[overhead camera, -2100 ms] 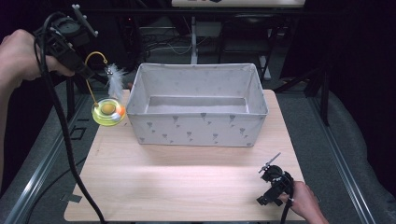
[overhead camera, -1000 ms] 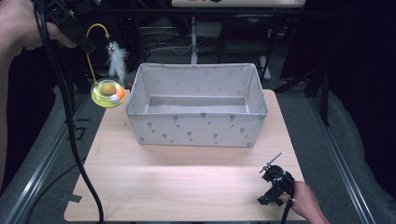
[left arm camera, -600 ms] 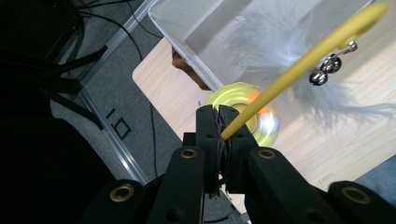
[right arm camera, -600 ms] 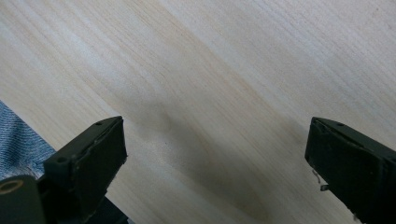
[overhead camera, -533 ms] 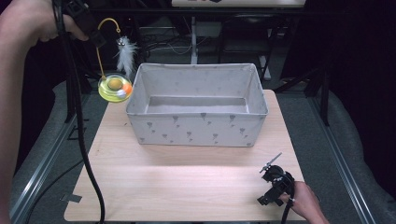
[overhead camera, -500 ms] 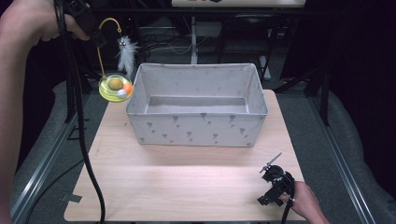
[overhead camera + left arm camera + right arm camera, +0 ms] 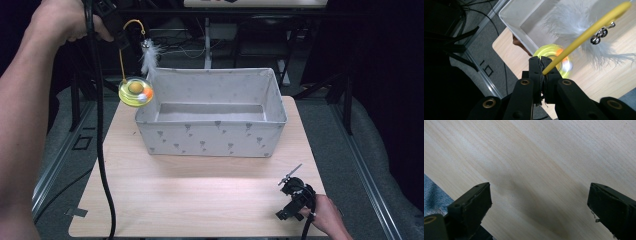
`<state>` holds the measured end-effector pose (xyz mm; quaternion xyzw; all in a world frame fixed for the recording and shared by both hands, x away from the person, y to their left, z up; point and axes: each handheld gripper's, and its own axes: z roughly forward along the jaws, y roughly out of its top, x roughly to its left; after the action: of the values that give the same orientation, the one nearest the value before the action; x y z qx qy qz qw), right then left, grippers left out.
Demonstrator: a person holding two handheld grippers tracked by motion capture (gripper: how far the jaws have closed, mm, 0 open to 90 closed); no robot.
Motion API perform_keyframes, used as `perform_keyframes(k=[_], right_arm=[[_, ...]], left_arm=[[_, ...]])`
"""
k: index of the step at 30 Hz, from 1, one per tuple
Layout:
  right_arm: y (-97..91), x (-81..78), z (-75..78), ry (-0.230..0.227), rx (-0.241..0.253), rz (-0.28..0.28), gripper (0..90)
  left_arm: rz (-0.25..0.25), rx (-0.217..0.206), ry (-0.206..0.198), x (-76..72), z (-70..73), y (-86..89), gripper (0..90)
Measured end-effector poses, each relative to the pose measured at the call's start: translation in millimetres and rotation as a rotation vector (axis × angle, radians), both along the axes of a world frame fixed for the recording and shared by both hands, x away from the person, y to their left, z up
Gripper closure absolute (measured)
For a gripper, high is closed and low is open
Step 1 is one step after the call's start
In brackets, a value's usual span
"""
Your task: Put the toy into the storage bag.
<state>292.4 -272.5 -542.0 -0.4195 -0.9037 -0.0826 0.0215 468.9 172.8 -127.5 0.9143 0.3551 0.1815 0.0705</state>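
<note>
A cat toy hangs in the air: a yellow-green disc (image 7: 135,93) with an orange and a white ball, a curved yellow wire (image 7: 121,52) and a white feather (image 7: 148,57) with small bells (image 7: 602,33). My left gripper (image 7: 120,37) is shut on the wire (image 7: 574,47), high at the back left. The disc hangs level with the left rim of a white fabric box (image 7: 210,135) on the wooden table (image 7: 190,195). In the left gripper view the gripper (image 7: 541,62) pinches the wire with the disc (image 7: 554,60) blurred below. My right gripper (image 7: 292,192) rests open at the front right, jaws wide (image 7: 540,195) over bare wood.
The left gripper's black cable (image 7: 100,150) hangs down past the table's left side. Metal frame rails (image 7: 60,160) run along the table's left and right. Dark stands and cables crowd the floor behind the box. The box is empty inside.
My left hand has carried the toy rightward, from left of the table's corner to the box's left rim. The right gripper has kept still.
</note>
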Motion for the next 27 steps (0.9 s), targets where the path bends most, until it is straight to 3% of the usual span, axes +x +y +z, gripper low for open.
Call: perform_keyframes(k=[1,8,27], right_arm=[[0.4,-1.4,-1.3,-0.011,0.017,-0.020,4.9],[0.3,-1.2,-1.3,-0.010,0.016,-0.019,4.9],[0.4,-1.6,-1.1,-0.012,0.017,-0.018,4.9]], left_arm=[[-0.003,0.003,0.006,3.7,-1.8,-2.4,87.5],[-0.011,-0.004,0.018,12.5,-8.6,-10.4,87.5],[-0.026,-0.010,0.076,40.9,-48.4,-28.8,87.5]])
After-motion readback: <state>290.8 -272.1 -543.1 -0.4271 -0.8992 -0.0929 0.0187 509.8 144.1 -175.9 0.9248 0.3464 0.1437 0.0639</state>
